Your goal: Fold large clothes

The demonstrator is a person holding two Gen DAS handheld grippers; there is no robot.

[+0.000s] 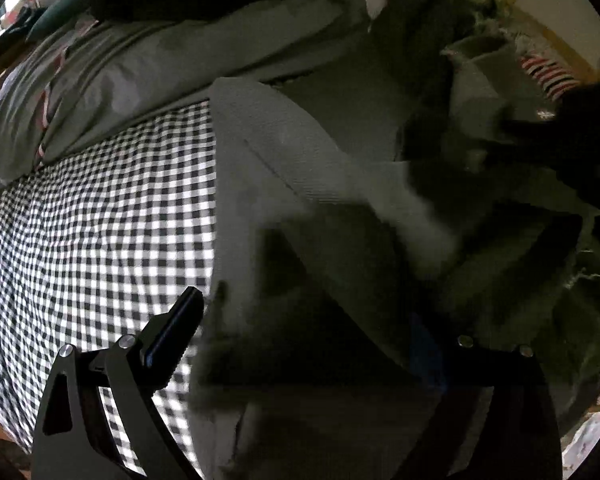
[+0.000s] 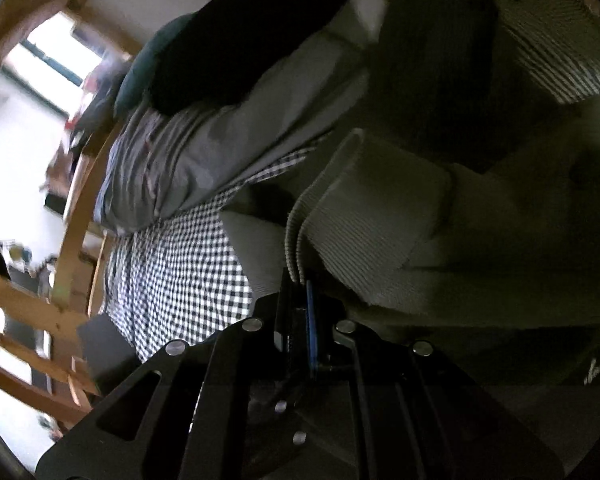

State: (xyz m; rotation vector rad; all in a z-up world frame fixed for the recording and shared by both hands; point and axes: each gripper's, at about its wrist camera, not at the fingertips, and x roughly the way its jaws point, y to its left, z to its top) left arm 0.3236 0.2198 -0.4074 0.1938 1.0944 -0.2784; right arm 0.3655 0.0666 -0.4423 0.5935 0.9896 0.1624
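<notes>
Folding grey sweatshirt point(image 2: 380, 216) on checked bed point(image 1: 100, 208).
Right tongs point(image 2: 302, 280) clamp its ribbed hem; left tongs point(image 1: 300, 320) spread wide, cloth between, body lying ahead-right.

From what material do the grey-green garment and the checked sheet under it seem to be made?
Garment: apparently a knitted fabric, matte; its folded cuff shows fine parallel ribs, so perhaps cotton or wool knit. Checked sheet: likely thin woven cotton, matte, with a small black-and-white gingham pattern and shallow wrinkles.
</notes>
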